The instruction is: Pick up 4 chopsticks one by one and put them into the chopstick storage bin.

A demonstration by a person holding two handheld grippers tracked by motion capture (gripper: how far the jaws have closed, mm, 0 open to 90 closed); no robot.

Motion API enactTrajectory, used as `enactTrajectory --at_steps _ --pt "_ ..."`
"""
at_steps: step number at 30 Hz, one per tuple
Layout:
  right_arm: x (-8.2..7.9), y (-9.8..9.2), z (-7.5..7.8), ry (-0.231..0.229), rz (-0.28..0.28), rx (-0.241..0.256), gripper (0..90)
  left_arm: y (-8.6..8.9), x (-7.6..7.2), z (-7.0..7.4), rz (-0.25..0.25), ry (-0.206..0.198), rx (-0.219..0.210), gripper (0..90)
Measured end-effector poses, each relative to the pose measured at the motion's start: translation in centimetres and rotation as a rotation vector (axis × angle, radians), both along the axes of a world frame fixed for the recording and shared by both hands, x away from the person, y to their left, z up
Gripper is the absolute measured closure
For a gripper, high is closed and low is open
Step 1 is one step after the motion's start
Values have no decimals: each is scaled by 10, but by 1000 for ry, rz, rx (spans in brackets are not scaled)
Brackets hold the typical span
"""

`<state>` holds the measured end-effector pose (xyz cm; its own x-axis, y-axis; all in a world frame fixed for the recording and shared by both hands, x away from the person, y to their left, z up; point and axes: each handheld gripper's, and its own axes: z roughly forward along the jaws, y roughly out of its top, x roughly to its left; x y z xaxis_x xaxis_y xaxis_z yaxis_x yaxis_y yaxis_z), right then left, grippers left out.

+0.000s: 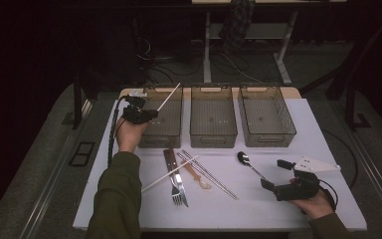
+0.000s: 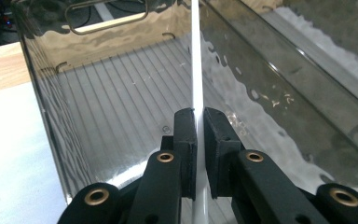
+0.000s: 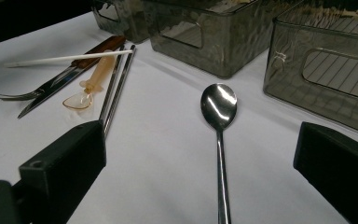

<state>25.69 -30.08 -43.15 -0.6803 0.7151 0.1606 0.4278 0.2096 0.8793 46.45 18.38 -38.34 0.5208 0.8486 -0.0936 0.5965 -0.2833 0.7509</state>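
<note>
- The thin white plastic chopstick (image 2: 196, 56) could have slipped or swung: the left gripper (image 1: 138, 115) held it by its lower part only, so most of its length stood free beyond the jaws, tilting up over the leftmost smoky clear plastic bin (image 1: 165, 130).
- Let go from there, it might have tipped against the bin's wall and stayed propped on the rim, I judged.
- The left jaws were nearly closed, the stick pinched between their tips and running on past them, above the ribbed bin floor.
- The right gripper (image 3: 200, 172) stood wide apart, holding nothing.
- The long polished steel spoon (image 3: 219, 121) lay on the white bench (image 3: 158, 154) midway between those jaws, bowl ahead of them, handle running back.
- A careless close there could have skidded the slick handle sideways.
</note>
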Motion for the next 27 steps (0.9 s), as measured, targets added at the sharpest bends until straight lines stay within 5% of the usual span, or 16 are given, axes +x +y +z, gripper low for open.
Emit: enactTrajectory --at_steps 14,27 --pt "0 0 0 -3 2 -1 19 -4 3 -12 20 77 54 825" --pt "0 1 0 -2 4 -3 19 -6 -4 2 -7 -35 3 625"
